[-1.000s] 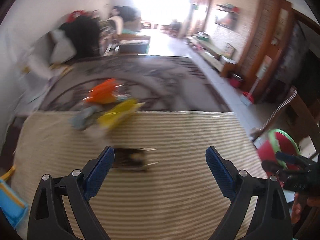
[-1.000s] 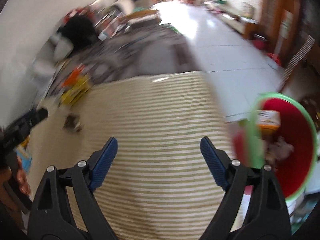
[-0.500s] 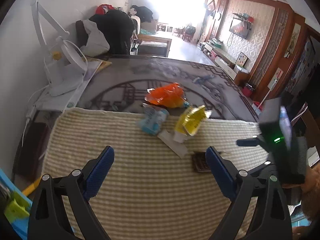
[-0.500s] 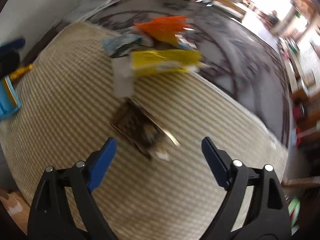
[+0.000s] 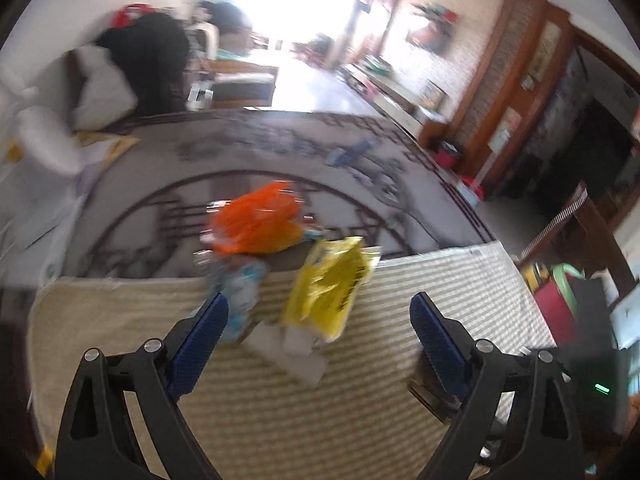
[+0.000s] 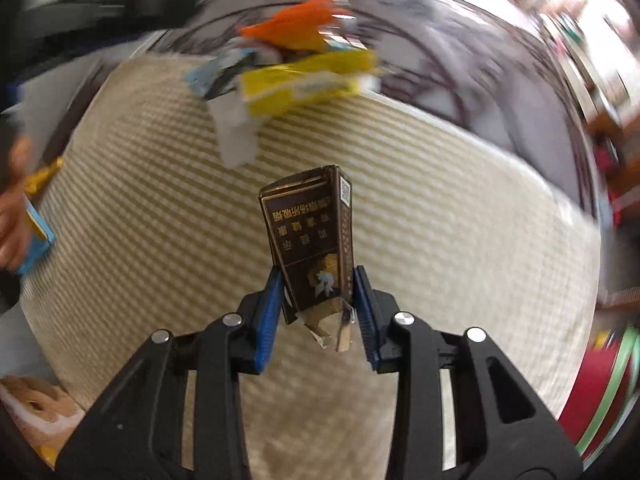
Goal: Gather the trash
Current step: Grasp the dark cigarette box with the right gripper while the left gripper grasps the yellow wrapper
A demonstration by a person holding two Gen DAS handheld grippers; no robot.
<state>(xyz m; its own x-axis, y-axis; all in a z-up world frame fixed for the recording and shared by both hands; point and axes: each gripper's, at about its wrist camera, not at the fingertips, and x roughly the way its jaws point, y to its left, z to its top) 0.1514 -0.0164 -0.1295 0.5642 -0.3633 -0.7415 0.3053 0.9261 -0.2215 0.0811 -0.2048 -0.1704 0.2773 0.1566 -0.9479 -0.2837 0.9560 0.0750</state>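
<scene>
Brown cardboard cigarette pack [image 6: 310,240], lying flat on the striped mat [image 6: 440,208] half a second ago, is now standing pinched between the right claw's [image 6: 318,300] jaws; one piece is secured. Beyond the spread left claw [image 5: 318,320], the yellow foil wrapper [image 5: 330,288] is waiting.

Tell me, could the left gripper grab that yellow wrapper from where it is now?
Probably yes. The left gripper is open and the yellow wrapper lies just ahead between its fingers, on the striped mat. A white paper scrap lies nearer and might get pinched too.
</scene>
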